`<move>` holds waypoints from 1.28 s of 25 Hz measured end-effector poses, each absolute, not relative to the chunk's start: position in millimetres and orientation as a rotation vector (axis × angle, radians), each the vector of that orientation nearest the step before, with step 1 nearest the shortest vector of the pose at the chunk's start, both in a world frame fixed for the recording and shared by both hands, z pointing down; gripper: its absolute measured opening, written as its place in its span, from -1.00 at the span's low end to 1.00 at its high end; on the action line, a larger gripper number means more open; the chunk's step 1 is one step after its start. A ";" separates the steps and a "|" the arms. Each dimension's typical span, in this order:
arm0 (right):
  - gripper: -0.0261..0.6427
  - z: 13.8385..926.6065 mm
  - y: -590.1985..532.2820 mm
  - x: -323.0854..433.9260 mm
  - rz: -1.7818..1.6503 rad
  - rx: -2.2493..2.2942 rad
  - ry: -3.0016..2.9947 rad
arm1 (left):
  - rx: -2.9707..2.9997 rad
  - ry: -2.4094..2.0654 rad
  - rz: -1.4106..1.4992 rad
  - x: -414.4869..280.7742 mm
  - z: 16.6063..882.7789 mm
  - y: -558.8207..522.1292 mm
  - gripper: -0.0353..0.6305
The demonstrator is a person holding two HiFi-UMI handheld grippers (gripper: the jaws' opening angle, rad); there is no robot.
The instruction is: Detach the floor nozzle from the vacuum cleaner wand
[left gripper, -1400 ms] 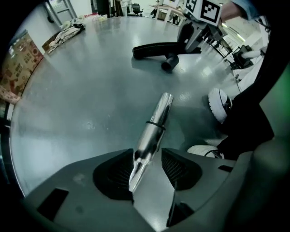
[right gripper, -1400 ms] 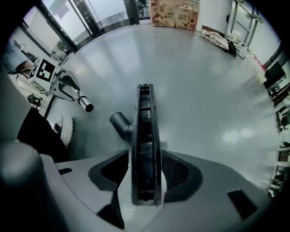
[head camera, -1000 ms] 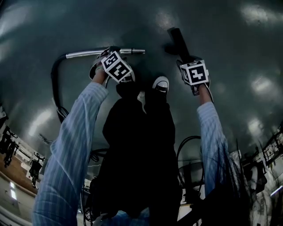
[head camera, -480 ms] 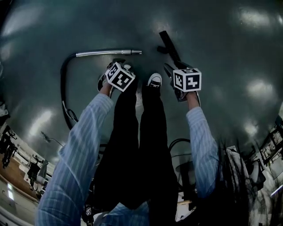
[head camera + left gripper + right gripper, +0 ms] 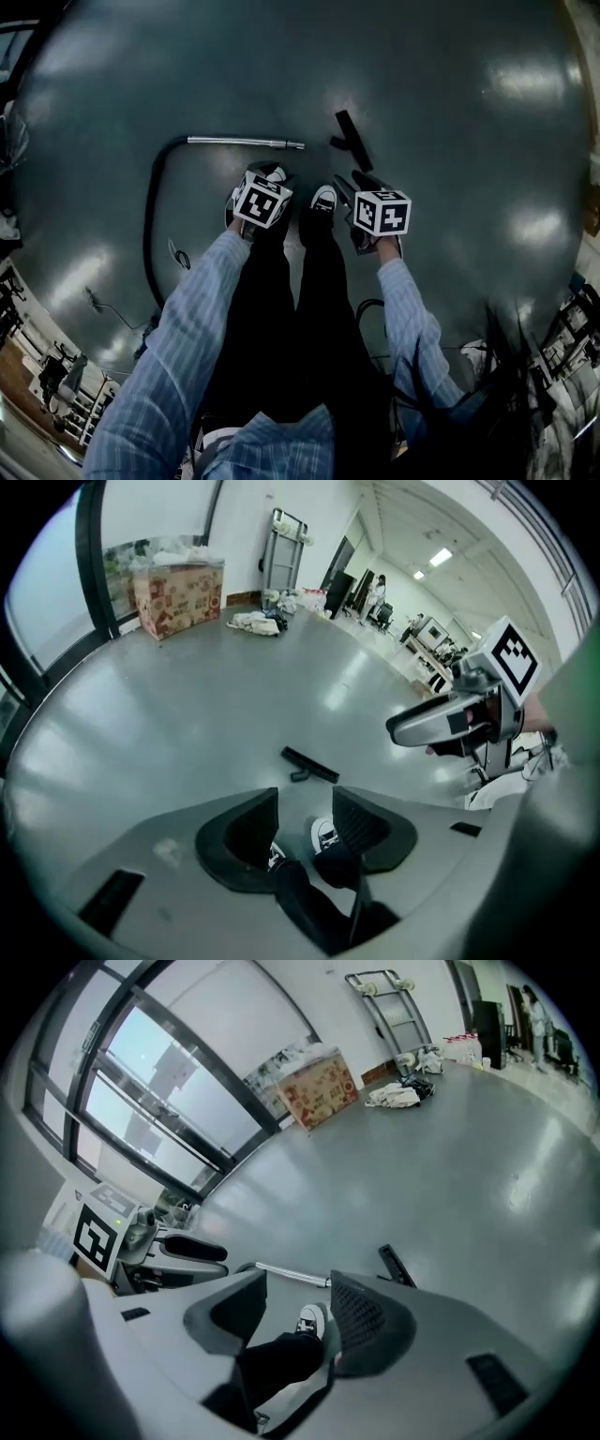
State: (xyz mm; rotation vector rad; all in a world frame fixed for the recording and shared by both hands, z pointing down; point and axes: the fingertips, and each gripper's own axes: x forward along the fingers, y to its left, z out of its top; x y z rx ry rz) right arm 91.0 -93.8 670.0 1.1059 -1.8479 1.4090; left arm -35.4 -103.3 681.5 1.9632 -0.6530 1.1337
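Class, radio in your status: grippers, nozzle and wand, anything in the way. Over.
Left gripper and right gripper open, empty. Nozzle off wand, both on floor, apart. Shoes below jaws, nothing blocking.

- The black floor nozzle (image 5: 352, 139) is lying flat on the floor (image 5: 450, 112), detached, a small gap separating it from the wand's tip.
- The silver wand (image 5: 246, 142) is lying flat, its black hose (image 5: 150, 220) curving away behind.
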 end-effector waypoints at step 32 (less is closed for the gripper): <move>-0.53 380.6 18.2 72.5 1.352 1.258 -2.095 | 2.138 -1.170 0.596 -50.0 333.8 19.1 -0.76</move>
